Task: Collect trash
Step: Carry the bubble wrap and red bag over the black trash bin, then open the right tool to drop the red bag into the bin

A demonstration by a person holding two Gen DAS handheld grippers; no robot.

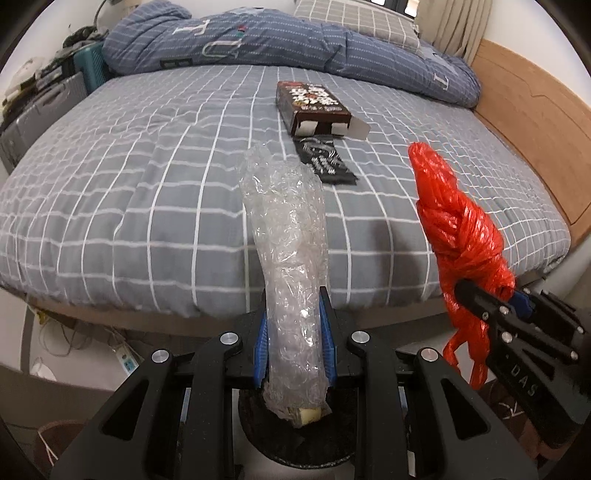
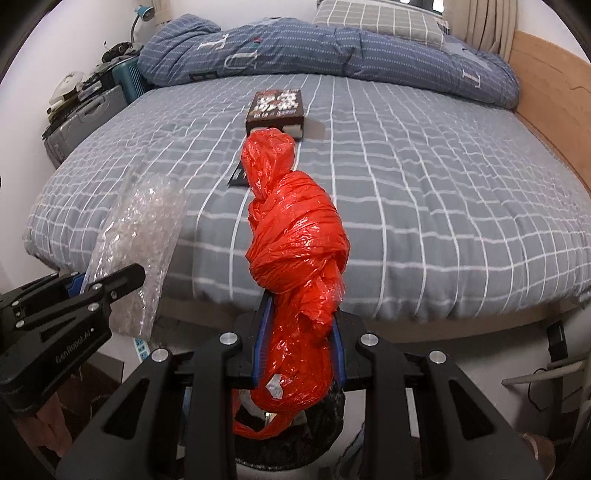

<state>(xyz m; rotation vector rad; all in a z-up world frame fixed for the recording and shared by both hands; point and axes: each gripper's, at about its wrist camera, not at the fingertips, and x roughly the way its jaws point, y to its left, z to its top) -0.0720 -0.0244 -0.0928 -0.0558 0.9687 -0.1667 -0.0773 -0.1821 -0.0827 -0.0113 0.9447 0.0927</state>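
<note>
My left gripper (image 1: 293,325) is shut on a crumpled clear bubble wrap (image 1: 286,236), which sticks up past the blue pads, off the foot of the bed. My right gripper (image 2: 299,325) is shut on a knotted red plastic bag (image 2: 295,236), whose tail hangs below the jaws. Each gripper shows in the other's view: the right gripper (image 1: 480,299) with the red bag (image 1: 458,218) at the right, the left gripper (image 2: 107,280) with the bubble wrap (image 2: 140,229) at the left. On the checked bedspread lie a dark open carton (image 1: 314,107) and a black wrapper (image 1: 325,158). A dark round bin (image 1: 295,435) sits below the left gripper.
A rolled blue duvet (image 1: 280,40) and a checked pillow (image 1: 354,18) lie across the head of the bed. A wooden bed frame (image 1: 532,125) runs along the right. Cases and clutter (image 1: 44,96) stand at the left wall. A power strip and cables (image 1: 125,358) lie on the floor.
</note>
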